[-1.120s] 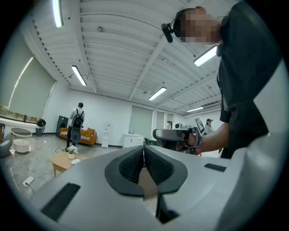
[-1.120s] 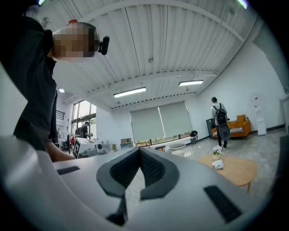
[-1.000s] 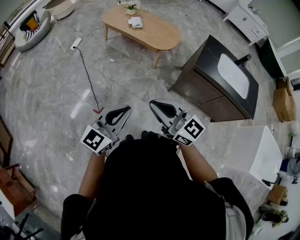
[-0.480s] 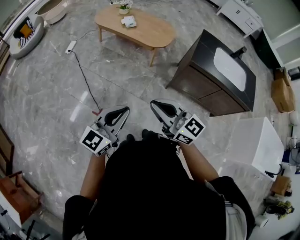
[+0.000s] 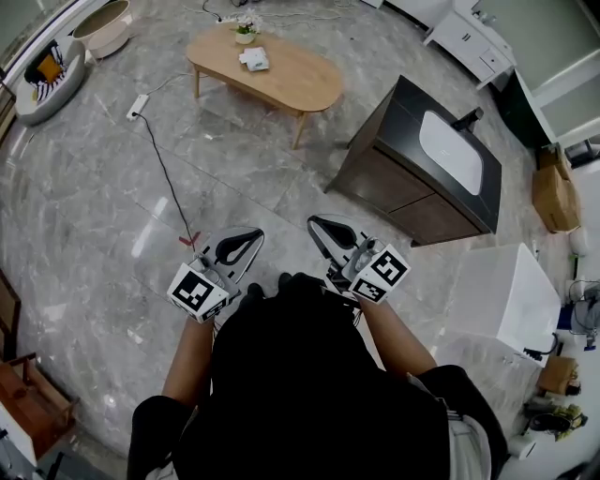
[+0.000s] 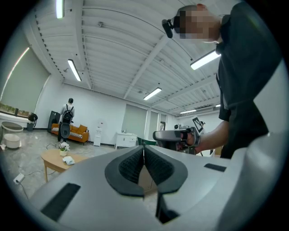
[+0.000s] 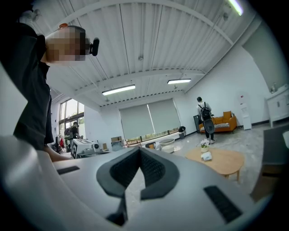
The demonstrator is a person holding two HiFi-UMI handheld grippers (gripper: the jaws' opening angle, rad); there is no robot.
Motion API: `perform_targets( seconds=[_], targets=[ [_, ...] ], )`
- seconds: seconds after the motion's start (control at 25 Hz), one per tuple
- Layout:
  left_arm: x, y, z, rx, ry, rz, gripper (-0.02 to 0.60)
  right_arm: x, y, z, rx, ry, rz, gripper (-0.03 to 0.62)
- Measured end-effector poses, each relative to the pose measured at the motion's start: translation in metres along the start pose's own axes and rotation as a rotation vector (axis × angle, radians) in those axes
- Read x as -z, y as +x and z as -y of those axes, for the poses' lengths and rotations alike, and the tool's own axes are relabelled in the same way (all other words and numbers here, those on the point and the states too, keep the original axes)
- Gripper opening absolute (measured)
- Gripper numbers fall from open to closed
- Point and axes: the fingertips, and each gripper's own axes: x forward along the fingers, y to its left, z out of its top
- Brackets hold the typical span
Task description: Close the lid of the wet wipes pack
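the person stands on the grey marble floor [image 5: 103, 225] with a gripper in each hand, both held low in front of the body and pointing forward. the left gripper [image 5: 255, 232] has its jaws pressed together; in the left gripper view the ribbed pads meet at the tip with nothing between them. the right gripper [image 5: 314, 222] is the same, its jaws closed tip to tip and empty. the two grippers sit side by side, near each other but not touching.

the wet wipes pack [image 5: 254, 59] lies well apart from both grippers. it is a small white pack on the oval wooden counter [image 5: 305, 80] near the top of the head view. it rests toward the end of the counter at that view's left, just beside a small potted plant [image 5: 246, 28]. the pack is too small in every view to tell whether its lid is up or down.

a dark cabinet [image 5: 384, 183] with a white basin set in its top stands to the right of the counter. a white power strip [image 5: 137, 106] lies on the floor to the counter's left, with a black cable [image 5: 169, 173] running from it toward the person. in the right gripper view a second person wearing a backpack [image 7: 205, 115] stands beyond the counter, near an orange sofa [image 7: 222, 121].
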Motion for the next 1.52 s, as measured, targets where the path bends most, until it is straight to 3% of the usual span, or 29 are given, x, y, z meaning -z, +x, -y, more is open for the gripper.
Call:
perform_targets(
  seconds=[0.36, 0.64, 1.24, 1.52],
  targets=[
    [0.018, 0.027, -0.001, 0.071, -0.034, -0.026, 0.017, 0.008, -0.011, 0.018, 0.047, 0.029, -0.022, 0.008],
    [0.013, 0.058, -0.031, 0.062, -0.036, -0.061, 0.017, 0.003, 0.009, 0.062, 0.034, 0.058, 0.008, 0.008],
    [-0.041, 0.19, -0.137, 0.0, -0.027, -0.052, 0.017, -0.056, 0.061, 0.221, -0.053, 0.056, 0.047, 0.008],
    [-0.027, 0.226, -0.172, -0.059, -0.055, -0.075, 0.017, -0.055, 0.083, 0.276, -0.102, 0.078, 0.037, 0.008]
  ],
)
